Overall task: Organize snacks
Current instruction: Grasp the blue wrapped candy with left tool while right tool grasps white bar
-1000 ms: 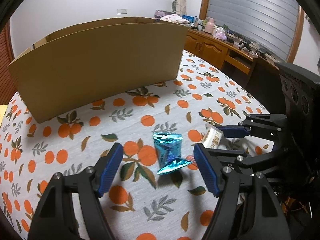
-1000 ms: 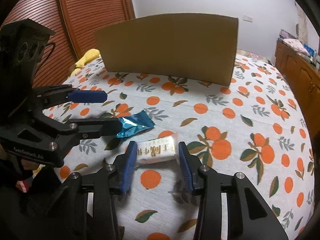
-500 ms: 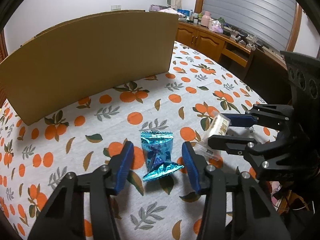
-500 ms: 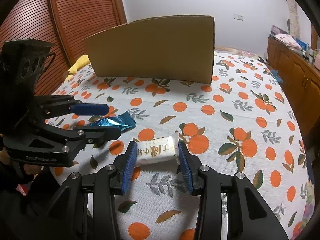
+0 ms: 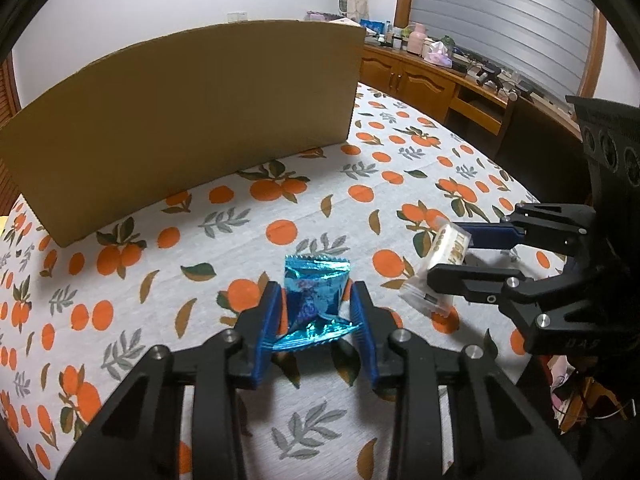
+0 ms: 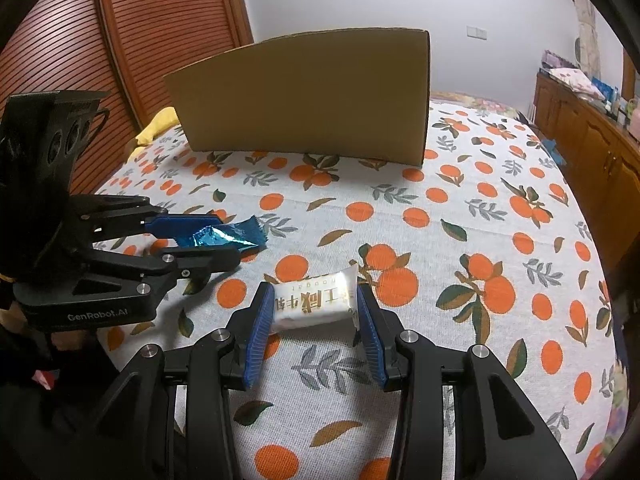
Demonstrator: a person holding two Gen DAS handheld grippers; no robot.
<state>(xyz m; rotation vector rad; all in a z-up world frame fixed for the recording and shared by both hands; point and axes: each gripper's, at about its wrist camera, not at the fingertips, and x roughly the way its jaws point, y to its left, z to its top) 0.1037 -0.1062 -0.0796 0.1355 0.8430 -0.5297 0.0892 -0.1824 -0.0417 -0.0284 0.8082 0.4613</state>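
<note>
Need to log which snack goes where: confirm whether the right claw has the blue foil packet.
No: the right claw grips the white nougat packet, while the blue foil packet sits between the left claw's closing jaws.

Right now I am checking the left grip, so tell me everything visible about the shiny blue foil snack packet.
The shiny blue foil snack packet is a small crinkled metallic pouch with serrated ends, its near end twisted. It sits between the blue ribbed pads of the left gripper, whose jaws are closing and already touch its sides. It lies over the orange-print tablecloth; whether it is lifted is unclear.
</note>
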